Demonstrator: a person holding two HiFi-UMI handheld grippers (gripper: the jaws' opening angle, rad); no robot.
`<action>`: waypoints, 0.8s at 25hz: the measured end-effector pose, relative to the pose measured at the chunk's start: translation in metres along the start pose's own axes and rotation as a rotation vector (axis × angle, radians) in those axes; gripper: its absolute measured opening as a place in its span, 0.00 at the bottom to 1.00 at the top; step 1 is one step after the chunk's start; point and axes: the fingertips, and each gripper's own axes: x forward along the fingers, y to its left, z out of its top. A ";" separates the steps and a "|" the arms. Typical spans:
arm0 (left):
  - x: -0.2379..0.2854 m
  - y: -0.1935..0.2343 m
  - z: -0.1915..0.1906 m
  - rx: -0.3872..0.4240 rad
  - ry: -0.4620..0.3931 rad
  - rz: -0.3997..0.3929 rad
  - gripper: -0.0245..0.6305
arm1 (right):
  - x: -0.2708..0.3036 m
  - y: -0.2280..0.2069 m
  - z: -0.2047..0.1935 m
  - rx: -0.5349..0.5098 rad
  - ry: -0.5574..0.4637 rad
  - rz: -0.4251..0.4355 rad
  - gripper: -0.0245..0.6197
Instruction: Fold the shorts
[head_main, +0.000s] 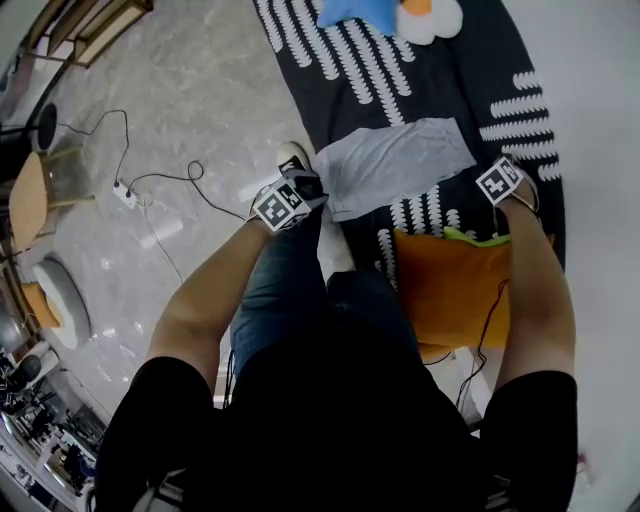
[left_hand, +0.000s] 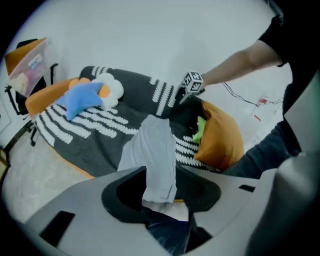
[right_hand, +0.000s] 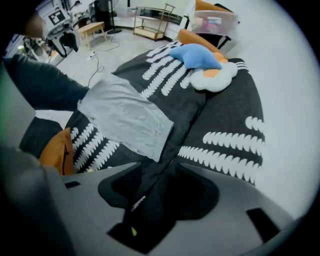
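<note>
Left claw (left_hand: 159, 172) and right claw (right_hand: 152, 170) hang spread, empty, over the shorts (head_main: 400, 165); best pinch both near corners evenly.

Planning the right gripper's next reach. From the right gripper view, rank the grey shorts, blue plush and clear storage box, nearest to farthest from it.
1. Grey shorts: left of centre, spread on the dark blanket just ahead of the right gripper.
2. Blue plush: farther up the blanket, upper middle.
3. Clear storage box: beyond the blanket, top edge.
</note>
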 end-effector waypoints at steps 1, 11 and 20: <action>-0.012 0.007 0.016 -0.011 -0.028 0.018 0.34 | -0.012 -0.003 0.006 0.032 -0.022 -0.007 0.37; -0.125 0.033 0.162 -0.041 -0.208 0.107 0.34 | -0.179 -0.016 0.067 0.261 -0.305 -0.068 0.37; -0.185 0.086 0.280 0.053 -0.208 0.023 0.34 | -0.290 -0.050 0.093 0.653 -0.443 -0.109 0.36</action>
